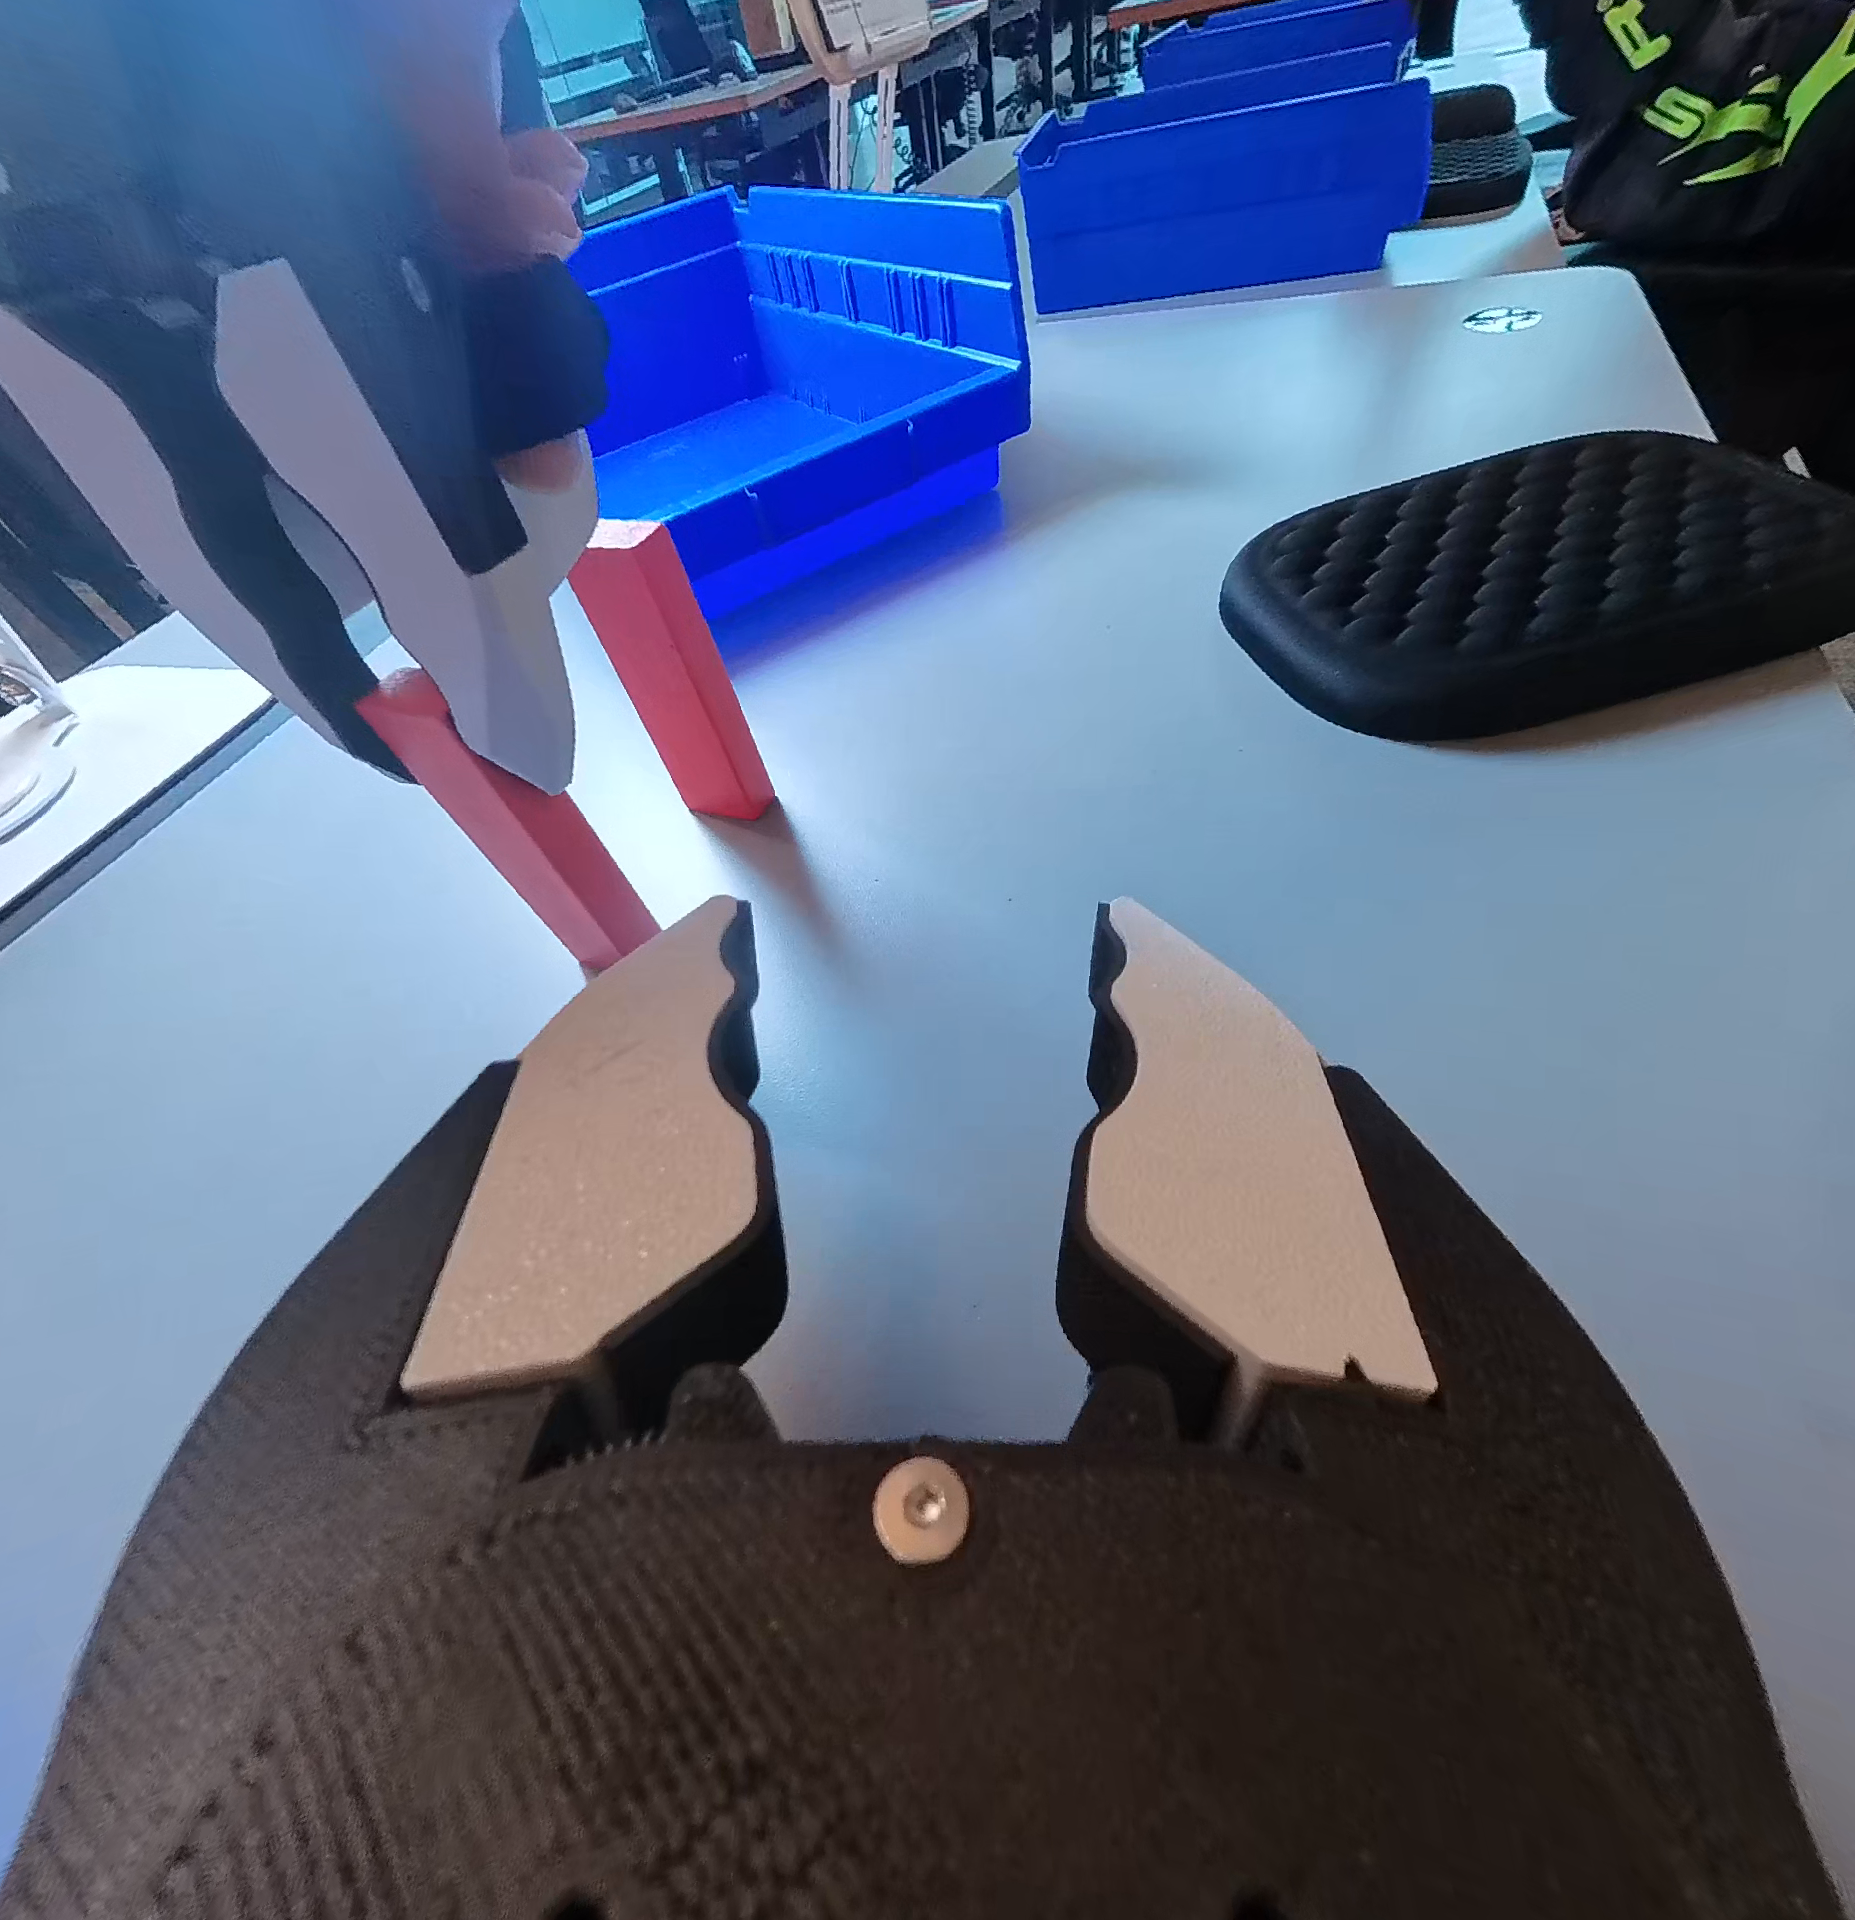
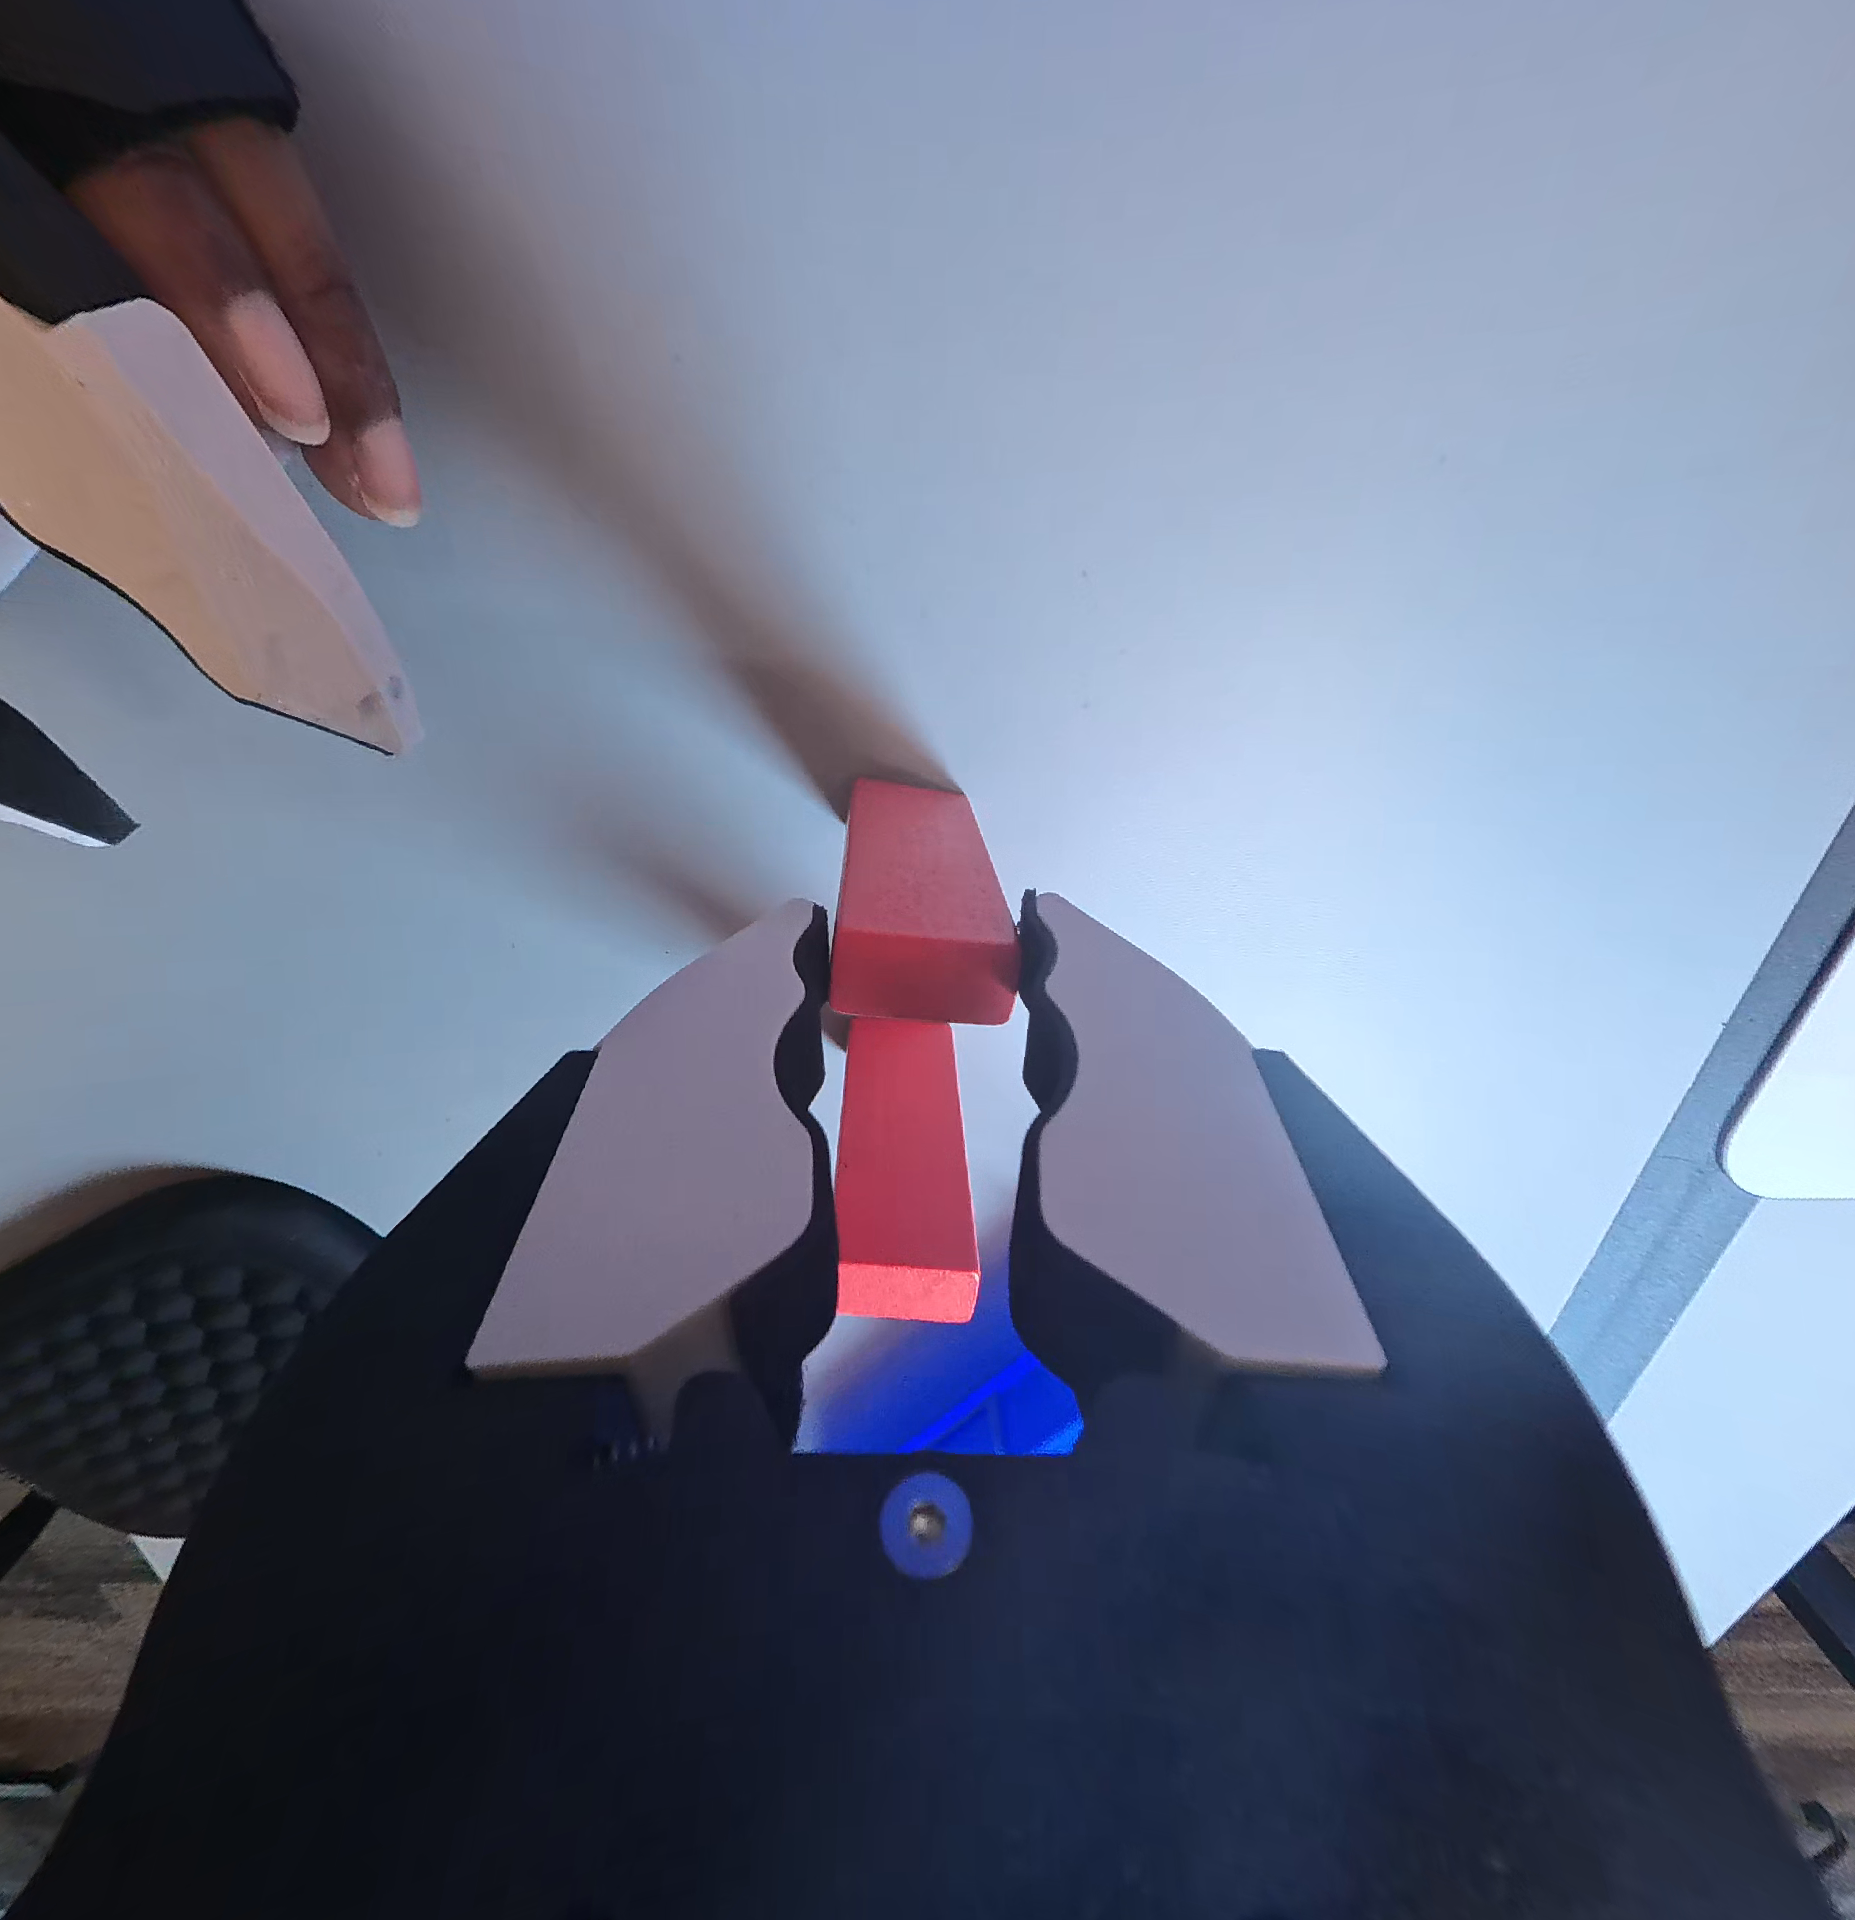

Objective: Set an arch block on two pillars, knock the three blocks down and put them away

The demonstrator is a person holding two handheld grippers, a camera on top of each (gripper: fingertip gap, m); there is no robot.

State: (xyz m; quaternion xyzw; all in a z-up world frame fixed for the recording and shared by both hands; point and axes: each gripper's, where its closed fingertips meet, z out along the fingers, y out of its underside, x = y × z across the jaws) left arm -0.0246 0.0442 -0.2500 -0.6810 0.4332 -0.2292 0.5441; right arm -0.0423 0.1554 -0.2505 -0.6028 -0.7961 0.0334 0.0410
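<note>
Two red pillar blocks are on the white table. One pillar stands free in front of a blue bin. My right gripper comes down from the upper left and is shut on the top of the other pillar, whose foot is at the table next to my left fingertip. From above in the right wrist view, my right gripper clamps this pillar, and the free pillar shows between its fingers. My left gripper is open and empty, low over the table; it also shows in the right wrist view. No arch block is in view.
An open blue bin stands just behind the pillars, with another blue bin farther back. A black textured pad lies on the table's right side. The table's left edge is close to the pillars. A person stands at the far right.
</note>
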